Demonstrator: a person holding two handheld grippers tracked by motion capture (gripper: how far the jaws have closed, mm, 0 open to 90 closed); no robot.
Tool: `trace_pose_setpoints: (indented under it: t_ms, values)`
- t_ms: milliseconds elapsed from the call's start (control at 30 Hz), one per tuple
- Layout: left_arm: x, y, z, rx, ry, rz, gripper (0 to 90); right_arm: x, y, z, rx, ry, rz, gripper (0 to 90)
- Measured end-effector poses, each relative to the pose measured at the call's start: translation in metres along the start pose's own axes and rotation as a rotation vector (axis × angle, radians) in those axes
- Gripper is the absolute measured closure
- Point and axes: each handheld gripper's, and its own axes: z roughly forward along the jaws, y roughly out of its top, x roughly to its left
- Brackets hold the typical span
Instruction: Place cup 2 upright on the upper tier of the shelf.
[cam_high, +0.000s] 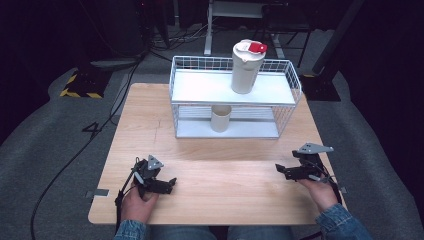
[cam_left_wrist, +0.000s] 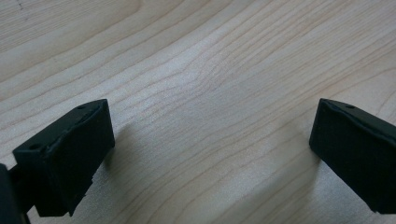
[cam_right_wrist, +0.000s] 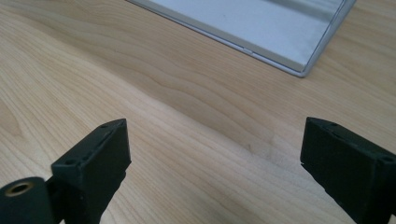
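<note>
The tall cream bottle (cam_high: 246, 67) with its red-tabbed lid stood upright on the top shelf of the white wire rack (cam_high: 182, 85), long axis vertical, red tab facing right and slightly away from the person. Below it, on the lower shelf, a smaller cream cup (cam_high: 220, 118) sat upright too, mouth up. Nothing was in hand, so by my read the work had not begun: every reach and lift was left to do. Out front, the left gripper (cam_high: 172, 182) rested low on the wooden table (cam_high: 235, 170), jaws spread wide over bare grain. The right gripper (cam_high: 278, 168) lay near the right edge, jaws equally wide, aimed towards the rack's base, well apart from both vessels.
</note>
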Motion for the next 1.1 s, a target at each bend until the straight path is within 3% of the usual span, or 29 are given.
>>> trace_pose_setpoints:
  t_ms: [400, 767, 1033, 1100]
  values:
    - [0.0, 0.0, 0.0, 0.0, 0.0, 0.001, 0.5, 0.007, -0.02, 0.011, 0.003, -0.024, -0.028, 8.8]
    - [0.0, 0.0, 0.0, 0.0, 0.0, 0.001, 0.4, 0.013, -0.028, 0.018, 0.02, -0.033, -0.043, 8.8]
    - [0.0, 0.0, 0.0, 0.0, 0.0, 0.001, 0.4, 0.015, -0.032, 0.025, 0.075, -0.04, -0.058, 7.9]
    - [0.0, 0.0, 0.0, 0.0, 0.0, 0.001, 0.4, 0.015, -0.033, 0.027, 0.071, -0.04, -0.041, 4.1]
